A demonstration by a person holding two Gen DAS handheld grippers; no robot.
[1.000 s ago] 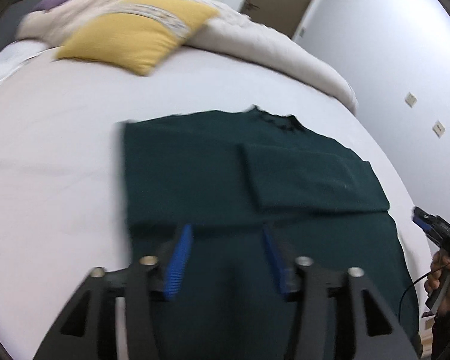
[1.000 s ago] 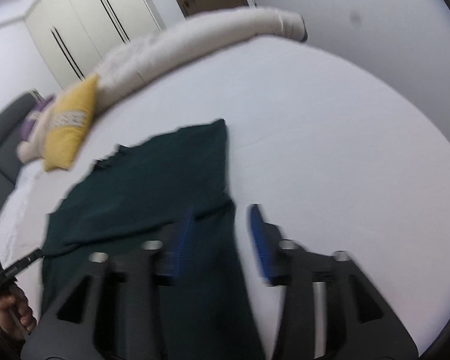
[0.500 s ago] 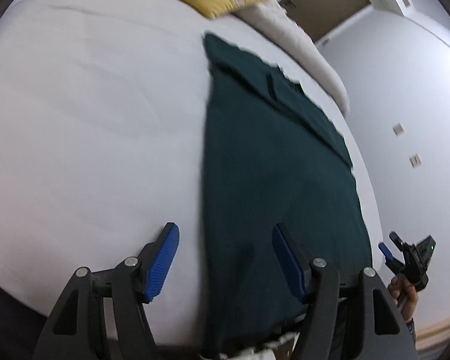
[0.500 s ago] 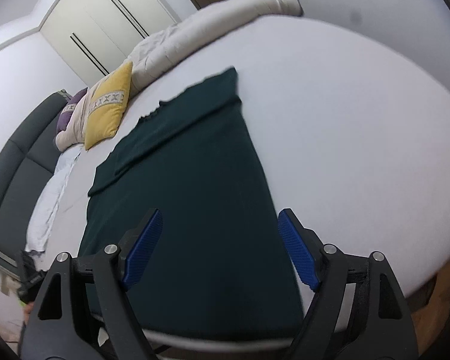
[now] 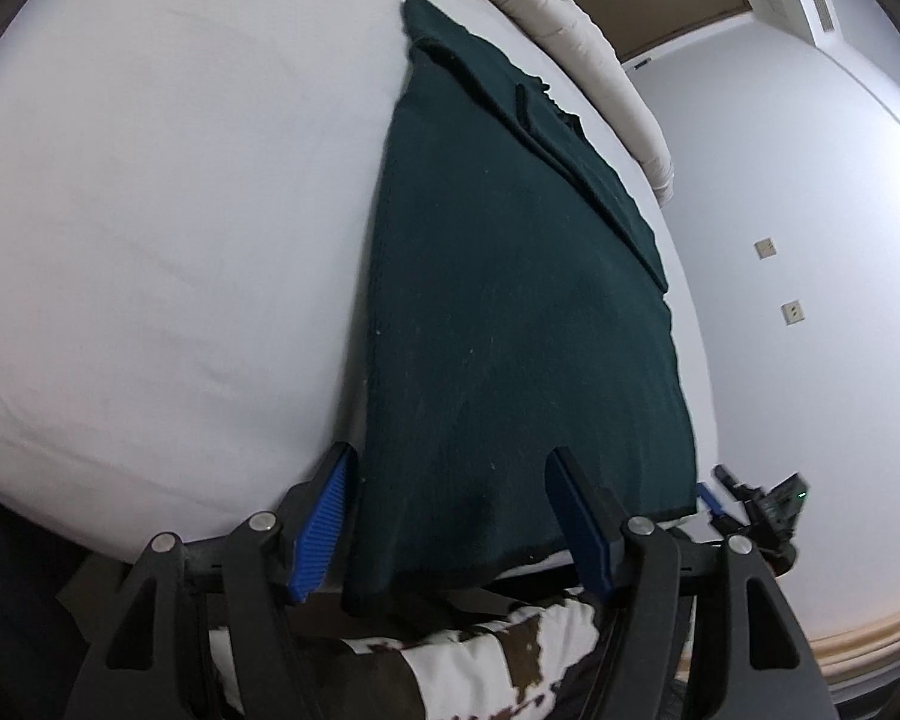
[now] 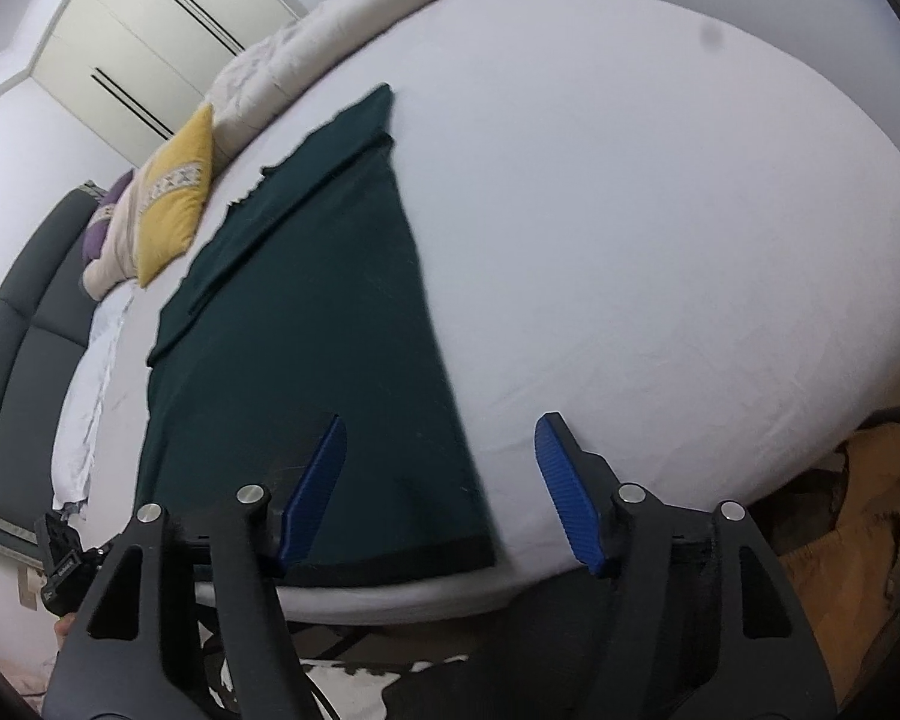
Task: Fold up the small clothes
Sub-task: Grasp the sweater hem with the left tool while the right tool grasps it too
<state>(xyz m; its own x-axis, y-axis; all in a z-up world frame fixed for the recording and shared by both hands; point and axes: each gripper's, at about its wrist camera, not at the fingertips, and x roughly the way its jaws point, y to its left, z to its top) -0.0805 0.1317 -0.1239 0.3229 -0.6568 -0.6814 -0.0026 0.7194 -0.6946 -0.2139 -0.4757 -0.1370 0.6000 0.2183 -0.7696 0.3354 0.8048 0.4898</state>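
Note:
A dark green sweater lies flat on the white bed, its sleeves folded in across the chest and its hem at the near edge. My left gripper is open over the hem's left corner, with the cloth's edge between its blue pads, untouched. In the right wrist view the sweater runs away from my right gripper. Its jaws are closing but still wide apart, with the hem's right corner between them and not pinched. Each view also shows the other gripper beside the hem: the right gripper and the left gripper.
A yellow pillow and a rolled pale duvet lie at the far end by a grey headboard. White sheet spreads wide on the right. A brown-and-white patterned cloth shows below the bed edge.
Both grippers have drawn back from the sweater's middle to its hem at the bed's near edge and tilted further down. The right jaws spread wider, then narrowed somewhat.

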